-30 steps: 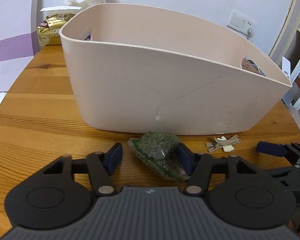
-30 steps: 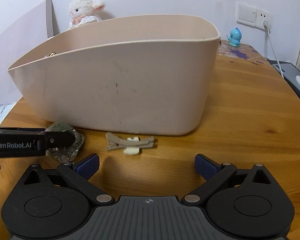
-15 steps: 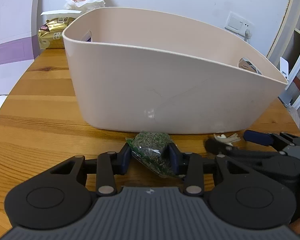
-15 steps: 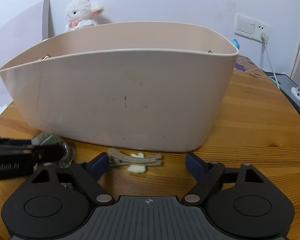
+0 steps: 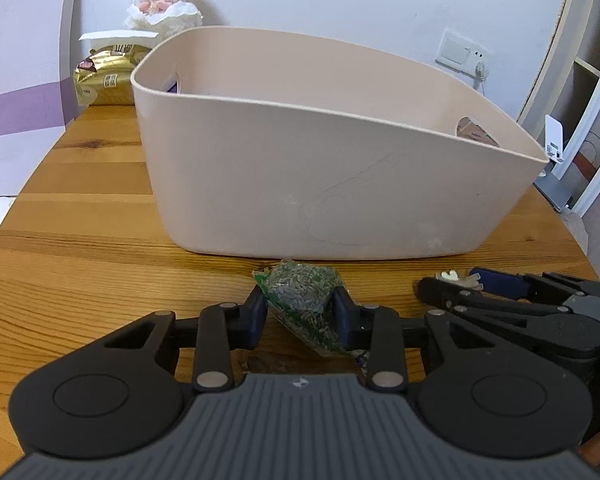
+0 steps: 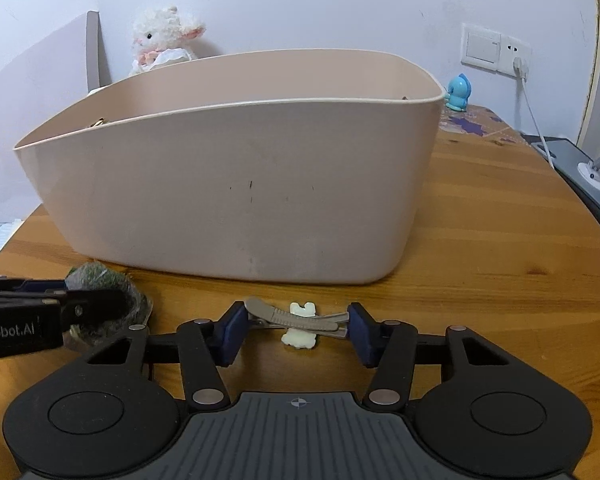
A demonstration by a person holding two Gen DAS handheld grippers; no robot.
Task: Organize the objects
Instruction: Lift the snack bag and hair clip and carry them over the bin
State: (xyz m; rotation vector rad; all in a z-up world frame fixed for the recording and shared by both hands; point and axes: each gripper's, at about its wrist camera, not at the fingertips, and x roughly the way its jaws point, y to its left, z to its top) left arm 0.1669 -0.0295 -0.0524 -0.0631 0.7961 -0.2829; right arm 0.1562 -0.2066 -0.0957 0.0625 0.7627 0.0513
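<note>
Packet of green-grey dried leaves, clamped between both pads of left gripper, on wooden table at 6 o'clock of beige tub.

Hair clips, grey and cream, lie at packet's 3 o'clock; right gripper brackets them, pads touching both ends. Plush lamb and gold bag at tub's 11 o'clock; blue figurine at 2 o'clock.

One bin, one packet, one hair clip
</note>
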